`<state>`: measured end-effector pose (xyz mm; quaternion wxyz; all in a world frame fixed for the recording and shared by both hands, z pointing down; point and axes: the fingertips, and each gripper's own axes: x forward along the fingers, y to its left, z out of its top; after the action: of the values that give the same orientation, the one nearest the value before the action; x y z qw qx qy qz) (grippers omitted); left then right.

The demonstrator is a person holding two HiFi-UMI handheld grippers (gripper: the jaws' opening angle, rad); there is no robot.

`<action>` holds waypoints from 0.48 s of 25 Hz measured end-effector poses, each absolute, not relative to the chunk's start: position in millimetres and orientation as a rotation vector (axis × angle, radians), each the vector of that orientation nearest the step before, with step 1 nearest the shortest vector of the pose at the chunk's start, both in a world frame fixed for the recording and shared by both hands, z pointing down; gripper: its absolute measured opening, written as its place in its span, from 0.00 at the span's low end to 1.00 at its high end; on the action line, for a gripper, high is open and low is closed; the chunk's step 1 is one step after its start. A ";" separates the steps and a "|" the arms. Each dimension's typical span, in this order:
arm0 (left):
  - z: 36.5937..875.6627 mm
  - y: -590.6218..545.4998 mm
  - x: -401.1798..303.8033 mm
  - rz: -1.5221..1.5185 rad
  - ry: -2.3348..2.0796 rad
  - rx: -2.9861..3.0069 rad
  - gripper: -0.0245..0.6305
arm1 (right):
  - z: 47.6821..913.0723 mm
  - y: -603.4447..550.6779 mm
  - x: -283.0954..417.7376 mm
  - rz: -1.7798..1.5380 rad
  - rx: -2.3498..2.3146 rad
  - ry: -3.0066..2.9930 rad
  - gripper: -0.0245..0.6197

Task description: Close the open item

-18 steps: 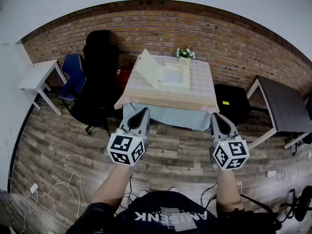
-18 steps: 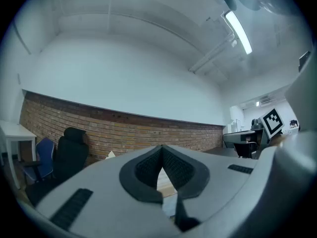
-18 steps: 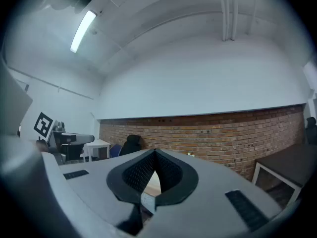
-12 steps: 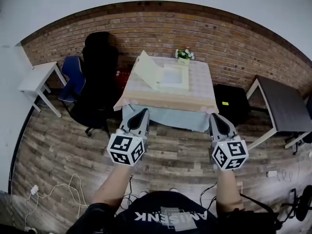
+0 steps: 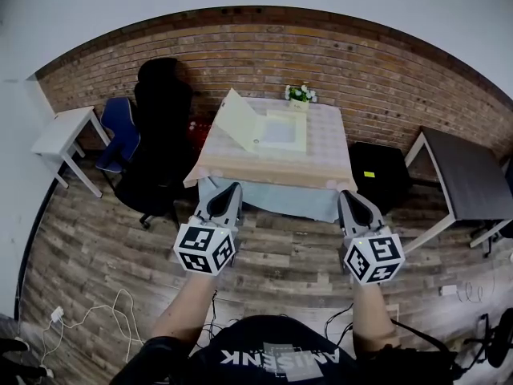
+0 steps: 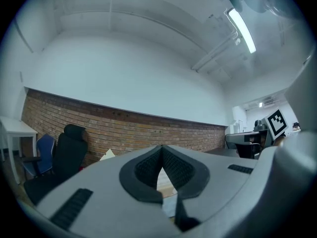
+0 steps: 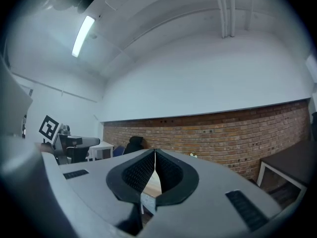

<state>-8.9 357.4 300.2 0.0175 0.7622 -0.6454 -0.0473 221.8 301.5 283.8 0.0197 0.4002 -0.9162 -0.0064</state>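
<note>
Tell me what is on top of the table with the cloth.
An open box, its lid tilted up at the left, and a small pot of flowers behind it at the far edge. What lies inside the box is too small to tell.

White print on the person's black shirt [image 5: 276, 358], seen upside down, reads roughly "AMISENK".
</note>
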 end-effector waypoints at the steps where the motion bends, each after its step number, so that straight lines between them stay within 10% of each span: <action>1: 301.3 355.1 -6.5 -0.147 -2.006 2.362 0.05 | 284.4 299.2 224.6 -0.019 1.243 -2.843 0.10; 12: 312.6 332.3 31.4 -0.117 -2.040 2.319 0.05 | 291.7 273.1 267.6 -0.038 1.192 -2.865 0.10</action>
<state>31.4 332.3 312.6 0.0255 0.7500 -0.6598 -0.0380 267.6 273.1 291.7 0.0190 0.3841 -0.9230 -0.0124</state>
